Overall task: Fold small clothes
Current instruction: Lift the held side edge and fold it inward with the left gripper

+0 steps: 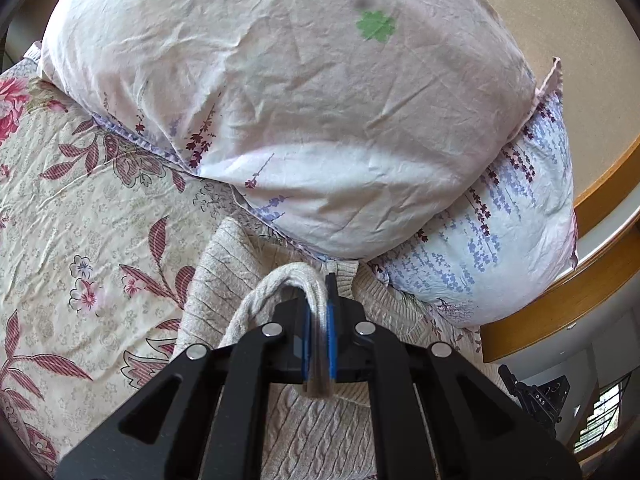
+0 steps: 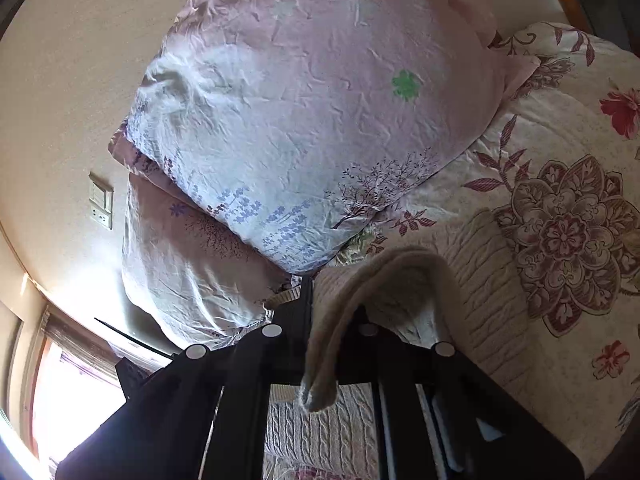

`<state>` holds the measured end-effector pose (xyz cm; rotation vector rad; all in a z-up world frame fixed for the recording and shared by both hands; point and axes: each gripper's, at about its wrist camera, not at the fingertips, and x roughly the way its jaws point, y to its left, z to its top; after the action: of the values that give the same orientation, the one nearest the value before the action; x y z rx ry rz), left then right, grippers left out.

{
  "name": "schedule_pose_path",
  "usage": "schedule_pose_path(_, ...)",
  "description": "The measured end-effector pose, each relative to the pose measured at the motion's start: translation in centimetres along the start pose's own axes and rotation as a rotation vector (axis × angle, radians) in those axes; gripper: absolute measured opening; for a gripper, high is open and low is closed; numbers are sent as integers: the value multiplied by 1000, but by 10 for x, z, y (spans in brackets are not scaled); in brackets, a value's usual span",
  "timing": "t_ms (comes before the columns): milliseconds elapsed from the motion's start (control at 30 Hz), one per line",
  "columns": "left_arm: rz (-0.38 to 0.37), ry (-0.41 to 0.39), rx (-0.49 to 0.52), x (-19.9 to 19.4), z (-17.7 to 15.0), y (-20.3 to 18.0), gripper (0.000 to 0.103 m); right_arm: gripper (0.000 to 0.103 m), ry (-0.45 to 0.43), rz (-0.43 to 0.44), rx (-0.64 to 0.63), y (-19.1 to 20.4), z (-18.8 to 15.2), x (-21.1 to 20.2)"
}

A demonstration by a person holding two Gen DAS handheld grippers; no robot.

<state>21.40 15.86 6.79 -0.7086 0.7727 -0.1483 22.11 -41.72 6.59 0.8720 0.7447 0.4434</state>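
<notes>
A cream cable-knit sweater (image 1: 320, 432) lies on the floral bedspread (image 1: 80, 208), its far end against the pillows. My left gripper (image 1: 319, 300) is shut on a rolled edge of the sweater, pinched between the blue pads (image 1: 331, 332). In the right wrist view the same sweater (image 2: 488, 280) lies on the bedspread (image 2: 560, 140). My right gripper (image 2: 320, 308) is shut on a fold of the sweater (image 2: 352, 320) that drapes over the right finger and hides it.
Two stacked floral pillows, the upper one (image 1: 280, 80) and the lower one (image 1: 512, 240), sit just beyond the sweater. They also show in the right wrist view (image 2: 312, 120). A wooden bed frame (image 1: 560, 312) runs at the right. A wall switch (image 2: 101, 200) and a bright window (image 2: 72, 392) are at the left.
</notes>
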Motion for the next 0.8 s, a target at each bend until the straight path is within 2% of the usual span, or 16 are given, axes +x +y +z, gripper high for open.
schedule_pose_path(133, 14, 21, -75, 15, 1, 16, 6, 8, 14, -48, 45, -14, 4, 15)
schedule_pose_path(367, 20, -2, -49, 23, 11, 8, 6, 8, -4, -95, 44, -15, 14, 31)
schedule_pose_path(467, 52, 20, -53, 37, 13, 8, 6, 8, 25, -163, 73, -27, 15, 46)
schedule_pose_path(800, 101, 50, -107, 68, 15, 14, 6, 8, 61, -243, 131, -49, 18, 71)
